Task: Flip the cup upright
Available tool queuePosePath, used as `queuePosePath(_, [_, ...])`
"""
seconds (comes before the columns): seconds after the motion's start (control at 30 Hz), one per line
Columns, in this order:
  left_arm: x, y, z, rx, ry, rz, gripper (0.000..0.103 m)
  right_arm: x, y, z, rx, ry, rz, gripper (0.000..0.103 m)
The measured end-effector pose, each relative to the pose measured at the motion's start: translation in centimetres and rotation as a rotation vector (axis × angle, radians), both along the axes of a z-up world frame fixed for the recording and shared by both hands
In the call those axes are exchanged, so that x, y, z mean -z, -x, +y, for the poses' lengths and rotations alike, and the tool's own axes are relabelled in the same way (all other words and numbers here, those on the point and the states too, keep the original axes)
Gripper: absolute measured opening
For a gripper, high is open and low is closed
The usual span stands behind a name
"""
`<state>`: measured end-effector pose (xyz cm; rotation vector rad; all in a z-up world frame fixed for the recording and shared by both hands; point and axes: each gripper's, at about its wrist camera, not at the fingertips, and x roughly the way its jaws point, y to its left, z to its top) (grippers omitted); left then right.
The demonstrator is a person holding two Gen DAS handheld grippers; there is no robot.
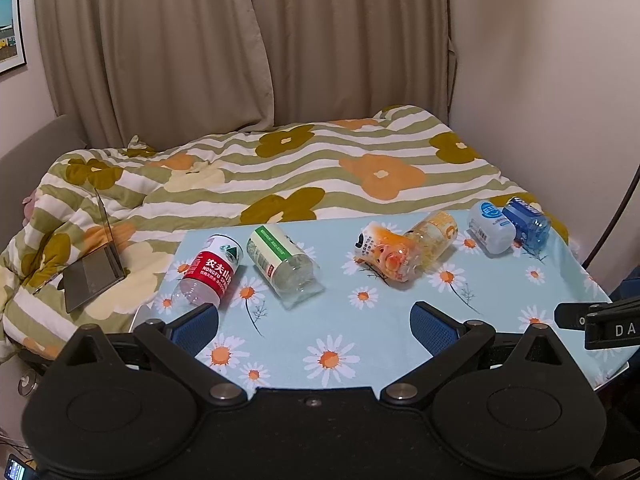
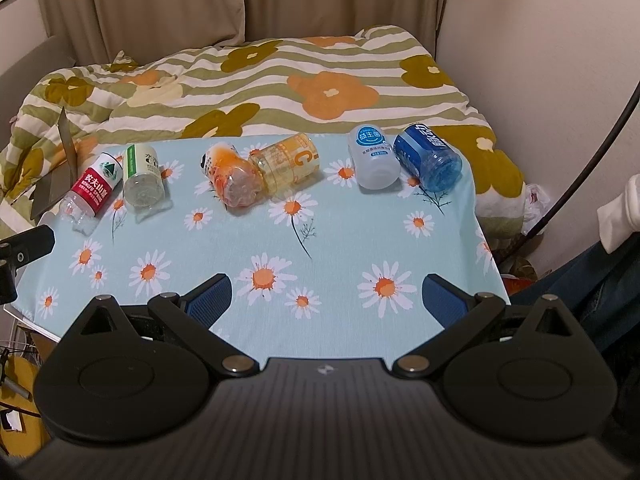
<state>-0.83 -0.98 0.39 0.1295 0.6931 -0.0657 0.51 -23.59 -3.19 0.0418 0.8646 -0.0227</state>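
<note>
Several cut-bottle cups lie on their sides along the far edge of the daisy-print table: a red-label cup [image 1: 212,270] [image 2: 94,190], a green-label cup [image 1: 282,264] [image 2: 142,178], an orange cup [image 1: 386,254] [image 2: 232,178], a yellow cup [image 1: 434,234] [image 2: 288,162], a white cup [image 1: 492,226] [image 2: 372,158] and a blue cup [image 1: 526,222] [image 2: 428,158]. My left gripper [image 1: 314,322] is open and empty, its left finger close to the red-label cup. My right gripper [image 2: 328,298] is open and empty over the table's near part.
The table [image 1: 360,344] [image 2: 340,240] carries a light blue daisy cloth. Behind it is a bed with a flowered quilt [image 1: 280,168] [image 2: 280,80]; a laptop [image 1: 94,272] lies open on it at left. Curtains and a wall stand behind.
</note>
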Motion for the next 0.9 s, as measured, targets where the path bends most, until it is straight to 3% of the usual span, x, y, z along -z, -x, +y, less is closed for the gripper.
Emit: queuePosePath(0.9, [-0.22, 0.41, -0.27, -0.001, 0.009, 0.006, 0.103, 0.05, -0.05, 0.02, 0.0, -0.002, 0.003, 0.103])
